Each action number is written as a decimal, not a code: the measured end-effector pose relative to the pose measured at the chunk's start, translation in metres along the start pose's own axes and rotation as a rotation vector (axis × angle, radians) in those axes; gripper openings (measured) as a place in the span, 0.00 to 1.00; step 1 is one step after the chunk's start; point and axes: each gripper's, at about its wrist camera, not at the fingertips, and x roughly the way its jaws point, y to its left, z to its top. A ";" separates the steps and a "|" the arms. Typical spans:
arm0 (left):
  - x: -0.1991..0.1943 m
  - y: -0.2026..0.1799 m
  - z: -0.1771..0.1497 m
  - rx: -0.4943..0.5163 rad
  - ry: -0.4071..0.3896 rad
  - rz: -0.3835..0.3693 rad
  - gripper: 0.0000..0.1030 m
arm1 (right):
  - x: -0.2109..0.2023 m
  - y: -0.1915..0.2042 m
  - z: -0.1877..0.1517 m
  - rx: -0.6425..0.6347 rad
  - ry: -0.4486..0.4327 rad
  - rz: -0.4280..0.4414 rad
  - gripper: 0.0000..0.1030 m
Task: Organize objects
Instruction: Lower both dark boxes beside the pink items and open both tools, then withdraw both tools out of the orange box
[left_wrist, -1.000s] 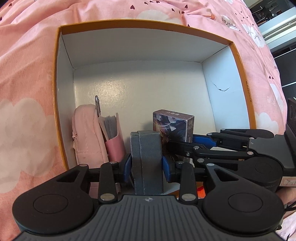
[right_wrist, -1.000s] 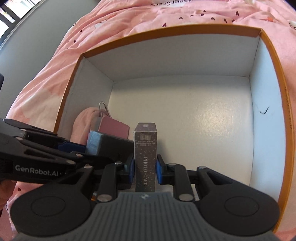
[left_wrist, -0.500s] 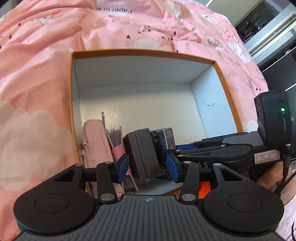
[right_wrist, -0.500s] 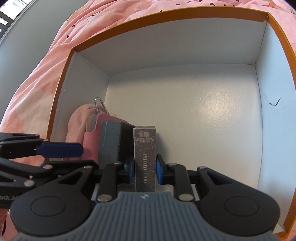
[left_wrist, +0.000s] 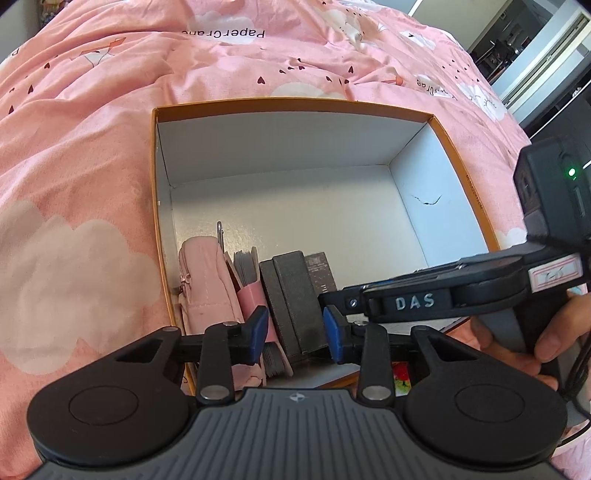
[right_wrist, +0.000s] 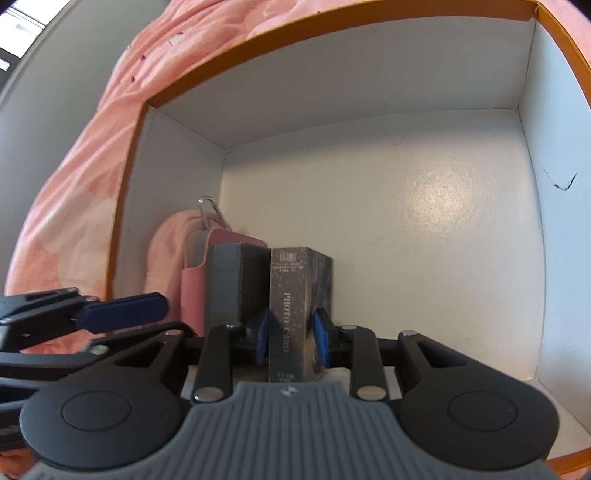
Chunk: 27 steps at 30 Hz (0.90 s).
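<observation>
A pink bedspread (left_wrist: 92, 155) printed with white clouds and small hearts fills the upper and left parts of the left wrist view. On it sits an open cardboard box (left_wrist: 295, 105), orange on the rim and white inside, with a small dark crack on its right inner wall. Most of its floor is bare.

4 things stand in a row at the lower left of the box, side by side and apparently touching. From the left wall: a pink zip pouch (left_wrist: 205, 284) with a metal clip, a pink sleeve of grey cards (left_wrist: 249, 284), a dark grey box (left_wrist: 295, 299) with a rough matte surface, and a speckled dark photo card box (right_wrist: 288, 317) (its spine reads "PHOTO CARD").

The right gripper (right_wrist: 289, 334) has its blue fingers on either side of the photo card box; they have just been opening, and a slight gap seems to show at each pad. The left gripper (left_wrist: 295, 330) fingers have just been closing, yet stand open above the grey box, clear of its sides. A hand (left_wrist: 546, 339) grips the right handle at the right edge.
</observation>
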 end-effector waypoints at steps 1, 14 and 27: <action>0.001 -0.001 0.000 0.002 0.001 0.000 0.38 | -0.002 0.000 0.001 0.000 -0.009 0.001 0.29; 0.002 -0.003 -0.005 0.008 -0.003 0.019 0.34 | -0.002 -0.005 -0.004 0.031 -0.017 0.016 0.11; -0.040 -0.023 -0.020 0.066 -0.090 -0.020 0.34 | -0.055 0.021 -0.031 -0.162 -0.204 -0.065 0.15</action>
